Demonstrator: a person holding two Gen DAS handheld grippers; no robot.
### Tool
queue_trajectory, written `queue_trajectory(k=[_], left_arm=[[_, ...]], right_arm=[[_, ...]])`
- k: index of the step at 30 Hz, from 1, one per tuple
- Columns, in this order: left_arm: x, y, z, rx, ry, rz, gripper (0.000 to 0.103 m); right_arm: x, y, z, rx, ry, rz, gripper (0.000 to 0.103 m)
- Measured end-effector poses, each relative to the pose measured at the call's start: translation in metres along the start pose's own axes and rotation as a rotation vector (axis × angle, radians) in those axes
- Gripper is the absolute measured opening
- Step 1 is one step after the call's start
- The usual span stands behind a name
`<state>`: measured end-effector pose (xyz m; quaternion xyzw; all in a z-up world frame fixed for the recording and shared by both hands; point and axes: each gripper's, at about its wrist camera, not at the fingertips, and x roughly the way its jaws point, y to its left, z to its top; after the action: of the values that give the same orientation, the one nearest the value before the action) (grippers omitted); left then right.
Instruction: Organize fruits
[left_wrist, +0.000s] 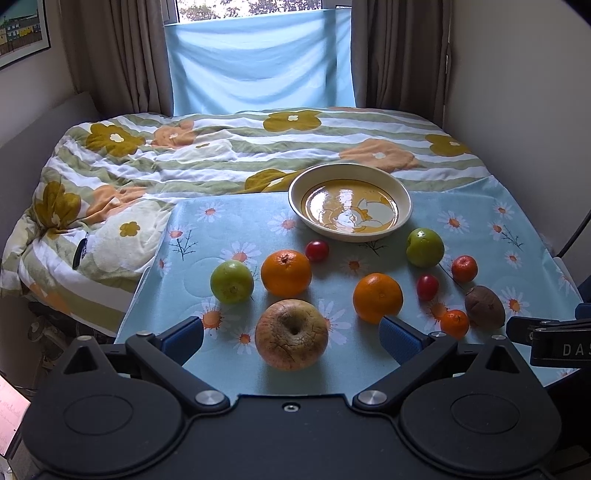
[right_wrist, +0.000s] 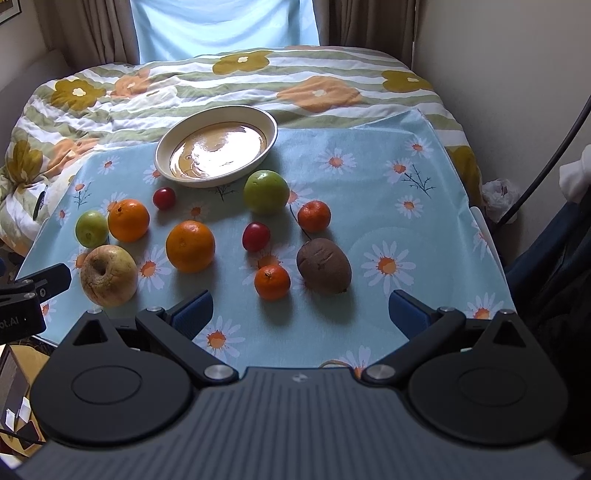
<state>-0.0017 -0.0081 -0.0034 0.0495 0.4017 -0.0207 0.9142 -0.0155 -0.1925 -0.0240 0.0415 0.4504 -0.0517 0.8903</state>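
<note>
Here, ten fruits are spread over a daisy cloth (right_wrist: 369, 177) laid on a flowered quilt (left_wrist: 177, 155), and none is held. A cream bowl (left_wrist: 295, 192) with a yellow inside is set at the cloth's far edge, with nothing in it. Nearest the left gripper (left_wrist: 291, 338) a wrinkled apple (left_wrist: 291, 334) is seen, lying between the widely spread blue-padded jaws but untouched by them. Behind it lie two oranges (left_wrist: 286, 272) (left_wrist: 377, 297), two green fruits (left_wrist: 232, 281) (left_wrist: 424, 246), and two small red ones (left_wrist: 317, 251) (left_wrist: 427, 287). Toward the right, two tangerines (right_wrist: 314, 216) (right_wrist: 272, 281) and a brown fruit (right_wrist: 324, 265) are found close together. The right gripper (right_wrist: 300, 314) is held over the near edge of the cloth, its jaws likewise spread apart with nothing between them.
</note>
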Motion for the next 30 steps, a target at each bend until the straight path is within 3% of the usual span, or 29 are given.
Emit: queue_trajectory(k=[30], left_arm=[[-0.0069,0.0062,0.0018,0.002,-0.014,0.0,0.102]], right_arm=[[-0.0095,0.006,0.0004,-0.016,-0.021,0.011,0.103]])
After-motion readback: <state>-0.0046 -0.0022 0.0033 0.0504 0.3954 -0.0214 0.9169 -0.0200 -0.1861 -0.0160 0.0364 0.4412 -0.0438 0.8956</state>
